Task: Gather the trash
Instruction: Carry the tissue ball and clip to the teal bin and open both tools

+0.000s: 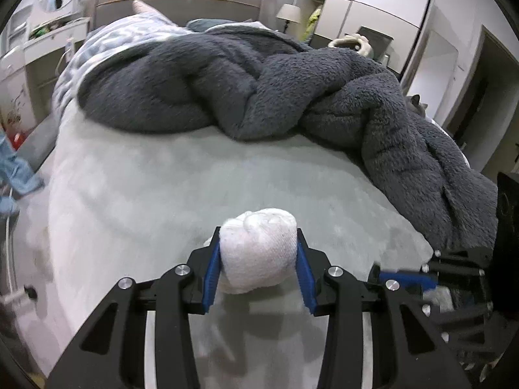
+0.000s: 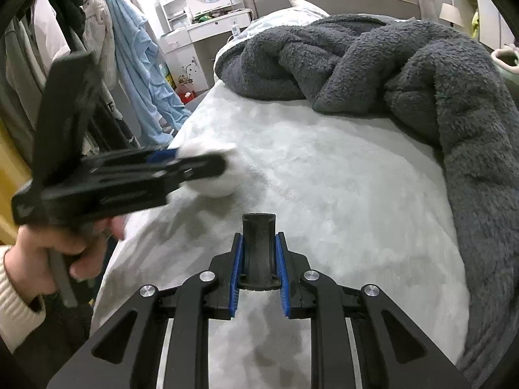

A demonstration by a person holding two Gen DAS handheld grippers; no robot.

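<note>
White tissue, balled up tight, sits clamped between the blue pads of the left gripper — the wad of tissue fills the gap from pad to pad, bulging past the fingertips toward the bed ahead. From the right wrist view the same wad appears just above the pale bedspread, near the bed's left edge, with a hand gripping the tool's handle below it. The wad looks roundish, slightly longer along the fingers than across them, so there's no awkward long axis to manage.

Over on the other side, the right gripper is squeezed narrow on a black curved clip-like piece that stands up between its pads; what it belongs to I can't tell. That hand is busy, so the carry-off falls to the left, I'd judge.

A dark grey fleece blanket is heaped well beyond the tissue, clear of it. No brand, label or legible writing shows on the tissue or the grippers.
</note>
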